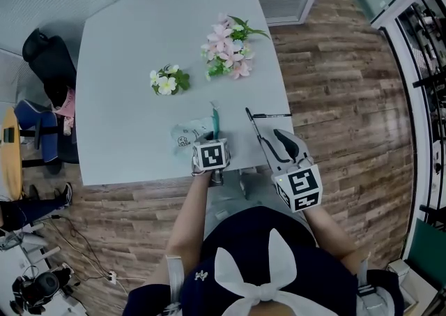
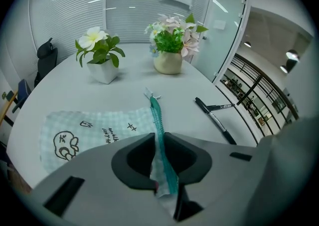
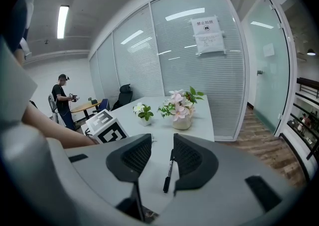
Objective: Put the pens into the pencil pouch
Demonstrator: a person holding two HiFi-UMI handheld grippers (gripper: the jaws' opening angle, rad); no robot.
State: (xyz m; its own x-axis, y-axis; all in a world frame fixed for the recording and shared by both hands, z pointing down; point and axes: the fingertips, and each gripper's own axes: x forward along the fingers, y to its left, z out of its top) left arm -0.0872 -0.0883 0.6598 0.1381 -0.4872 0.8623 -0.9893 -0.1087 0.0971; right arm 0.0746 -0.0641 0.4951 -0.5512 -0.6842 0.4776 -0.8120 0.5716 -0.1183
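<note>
Left claw [image 2: 158, 142] clamps the mint checked fabric pouch [image 2: 94, 130] by its zipper edge; right claw [image 3: 162, 157], jaws apart, is nearer the slim black pen [image 3: 169, 170], lying lengthwise just ahead.

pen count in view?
2. A long pen lies on the table right of the pouch; a second pen lies by its far end. Others may be inside the pouch.

Soft checked cloth pouch [image 2: 94, 130] on smooth matt table [image 2: 75, 90].
</note>
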